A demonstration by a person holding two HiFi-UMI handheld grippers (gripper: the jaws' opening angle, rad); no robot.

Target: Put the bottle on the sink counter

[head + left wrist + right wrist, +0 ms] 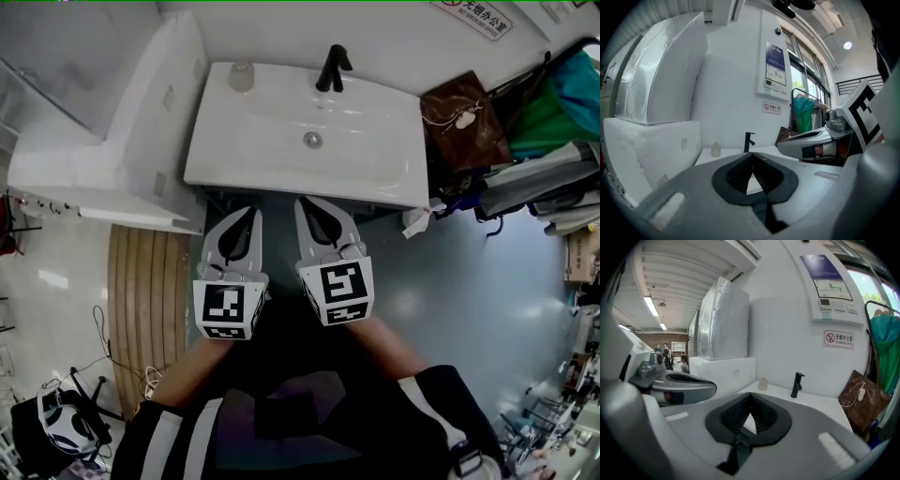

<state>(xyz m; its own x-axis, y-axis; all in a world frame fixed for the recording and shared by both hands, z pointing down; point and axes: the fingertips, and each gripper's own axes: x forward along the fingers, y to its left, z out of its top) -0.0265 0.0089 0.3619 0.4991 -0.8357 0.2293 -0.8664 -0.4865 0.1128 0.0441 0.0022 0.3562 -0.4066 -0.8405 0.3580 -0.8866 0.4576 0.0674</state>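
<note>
A small pale bottle (242, 76) stands upright at the back left corner of the white sink counter (375, 122), left of the black faucet (332, 67). Both grippers hover side by side in front of the counter's near edge, pointing at it. My left gripper (251, 212) is shut with nothing in it; my right gripper (309, 202) is shut and empty too. In the left gripper view the bottle (715, 150) shows far beyond the closed tips (751, 155). The right gripper view has the bottle (763, 384) and faucet (797, 384) past its closed tips (750, 394).
A tall white wrapped block (141, 112) stands against the counter's left side. A brown bag (464, 122) and hanging clothes (553, 122) crowd the right. A wooden slat mat (145, 291) lies on the floor at left. The basin has a drain (312, 140).
</note>
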